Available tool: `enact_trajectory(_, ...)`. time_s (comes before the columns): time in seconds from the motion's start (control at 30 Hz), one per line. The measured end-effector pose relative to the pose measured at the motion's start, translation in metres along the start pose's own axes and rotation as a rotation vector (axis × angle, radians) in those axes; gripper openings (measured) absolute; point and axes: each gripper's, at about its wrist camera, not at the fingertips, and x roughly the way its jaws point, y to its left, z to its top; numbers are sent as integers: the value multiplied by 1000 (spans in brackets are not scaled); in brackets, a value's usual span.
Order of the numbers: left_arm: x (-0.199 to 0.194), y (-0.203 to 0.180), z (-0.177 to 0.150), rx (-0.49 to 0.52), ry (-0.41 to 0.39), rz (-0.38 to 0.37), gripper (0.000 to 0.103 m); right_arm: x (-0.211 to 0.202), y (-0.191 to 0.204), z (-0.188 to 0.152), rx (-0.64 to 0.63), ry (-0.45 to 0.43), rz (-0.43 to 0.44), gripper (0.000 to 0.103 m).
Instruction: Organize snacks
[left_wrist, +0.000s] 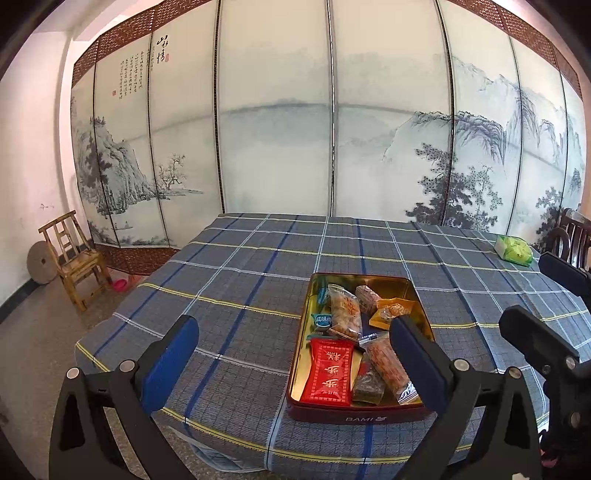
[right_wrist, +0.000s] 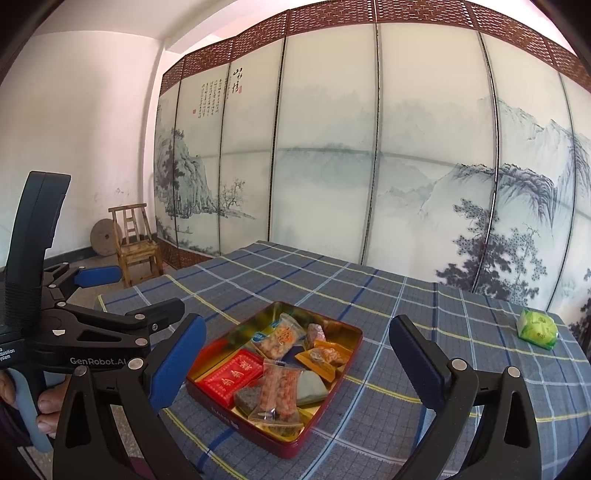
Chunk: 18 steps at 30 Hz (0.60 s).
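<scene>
**Ana:** Behind the table stands a folding screen (left_wrist: 277, 129) painted with an ink landscape, and a bamboo chair (left_wrist: 72, 254) sits off by the wall. Blue plaid tablecloth (left_wrist: 229, 288) under everything.

**Ben:** Going left to right, what does each gripper have?

**Ana:** Nothing. The left gripper (left_wrist: 293, 354) has its jaws spread wide over bare cloth, and its right finger overlaps the near right corner of the snack tin (left_wrist: 354, 419) in the left wrist view. The right gripper (right_wrist: 295, 360) stands about as wide as it goes, also empty, with the tin just ahead between its fingers.

**Ben:** And the snacks?

**Ana:** Most are already in the tin: a red packet (right_wrist: 231, 376), a clear rice-cracker bag (right_wrist: 279, 391), orange wrappers (right_wrist: 325, 360). One green packet (right_wrist: 537, 328) lies alone, well out ahead and to the right of the right gripper, near the far table edge.

**Ben:** How would it handle?

**Ana:** My guess is light and crinkly, a slippery film wrapper with soft or brittle contents. I'd pinch it across the middle of its short width, gently, not at a sealed end. The tin looks stiff; grip its rim if it must shift.
</scene>
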Motion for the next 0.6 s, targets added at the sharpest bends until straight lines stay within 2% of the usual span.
enact_trajectory(0.37,15,-15,-2,29,44,6,103,11,-22,-18,50,49,-3,100)
enact_trajectory(0.5,17,-26,-1,52,27,15,103,17,-49,-30,77,84,-10,101)
enact_trajectory(0.6,19,-35,2,80,19,19,103,26,-88,-43,104,133,-46,102)
